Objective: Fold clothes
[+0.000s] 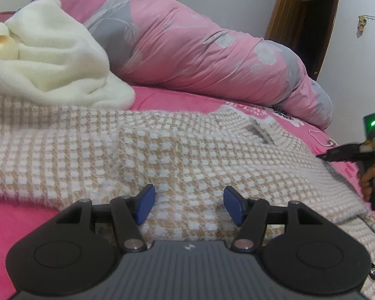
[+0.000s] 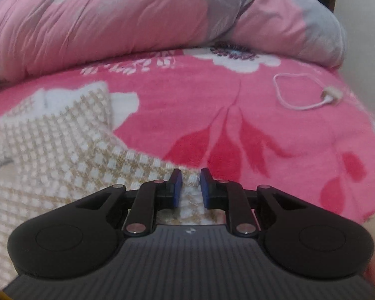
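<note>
A fuzzy beige-and-white checked sweater [image 1: 162, 155] lies spread flat on the pink bed. My left gripper [image 1: 188, 192] hangs low over the sweater's middle, blue pads wide apart and open, with only flat fabric under them. The right gripper [image 1: 322, 156], held by a hand [image 1: 367, 177], is at the sweater's right edge. In the right wrist view the sweater [image 2: 50, 150] tapers to a corner that ends at my right gripper [image 2: 190, 175]. Its jaws stand a narrow gap apart with the fuzzy edge pinched between them.
A rolled pink-and-grey floral quilt [image 1: 200, 50] runs along the far side of the bed. A white fleece garment [image 1: 57, 57] is heaped at the far left, touching the sweater. A white cable [image 2: 300, 95] lies on the flowered pink blanket [image 2: 262, 115]. A brown door [image 1: 285, 20] stands beyond.
</note>
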`<move>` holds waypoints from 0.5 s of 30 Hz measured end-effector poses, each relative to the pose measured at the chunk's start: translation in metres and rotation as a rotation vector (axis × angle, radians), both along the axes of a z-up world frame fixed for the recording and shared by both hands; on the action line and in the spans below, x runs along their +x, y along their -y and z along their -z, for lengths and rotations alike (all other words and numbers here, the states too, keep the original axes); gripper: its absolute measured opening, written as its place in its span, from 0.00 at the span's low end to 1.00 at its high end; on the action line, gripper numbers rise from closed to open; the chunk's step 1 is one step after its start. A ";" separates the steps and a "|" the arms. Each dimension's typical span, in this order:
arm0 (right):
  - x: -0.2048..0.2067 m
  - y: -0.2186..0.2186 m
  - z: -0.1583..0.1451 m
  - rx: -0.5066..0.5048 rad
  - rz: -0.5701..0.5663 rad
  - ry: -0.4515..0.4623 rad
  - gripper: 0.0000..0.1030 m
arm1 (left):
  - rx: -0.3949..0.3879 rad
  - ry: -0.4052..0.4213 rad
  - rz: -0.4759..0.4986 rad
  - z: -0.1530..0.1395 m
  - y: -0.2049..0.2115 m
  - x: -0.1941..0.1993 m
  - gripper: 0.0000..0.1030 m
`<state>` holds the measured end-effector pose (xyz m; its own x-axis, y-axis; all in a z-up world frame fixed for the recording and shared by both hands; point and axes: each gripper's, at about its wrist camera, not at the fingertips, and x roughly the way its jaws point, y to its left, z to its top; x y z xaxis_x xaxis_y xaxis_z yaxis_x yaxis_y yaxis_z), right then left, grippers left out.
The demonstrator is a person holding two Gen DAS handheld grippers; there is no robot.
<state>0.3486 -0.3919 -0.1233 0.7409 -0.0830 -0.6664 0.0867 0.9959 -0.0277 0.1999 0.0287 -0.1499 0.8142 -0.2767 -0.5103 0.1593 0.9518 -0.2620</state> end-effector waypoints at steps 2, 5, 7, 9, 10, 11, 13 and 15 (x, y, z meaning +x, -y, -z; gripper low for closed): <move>-0.024 0.005 -0.025 0.017 0.020 0.045 0.15 | -0.012 0.001 0.000 0.000 -0.002 0.000 0.60; -0.069 0.007 -0.055 0.039 0.002 0.085 0.15 | -0.022 0.001 -0.001 0.000 -0.003 -0.001 0.60; -0.101 0.004 -0.055 0.102 -0.054 0.068 0.15 | -0.025 0.001 -0.002 0.000 -0.004 -0.001 0.60; -0.117 0.001 -0.035 0.158 -0.076 -0.005 0.15 | -0.025 0.002 -0.004 0.000 -0.003 -0.001 0.60; -0.118 -0.002 -0.017 0.135 -0.072 -0.065 0.15 | -0.024 0.003 -0.005 0.000 -0.003 -0.001 0.60; -0.120 -0.005 0.001 0.112 -0.068 -0.119 0.15 | -0.021 0.003 -0.006 0.000 -0.003 -0.001 0.60; -0.130 -0.008 -0.003 0.089 -0.047 -0.080 0.16 | -0.017 0.004 -0.007 0.000 -0.002 -0.001 0.60; -0.147 -0.013 -0.028 0.088 -0.013 -0.044 0.18 | -0.018 0.005 -0.009 0.000 -0.002 -0.001 0.60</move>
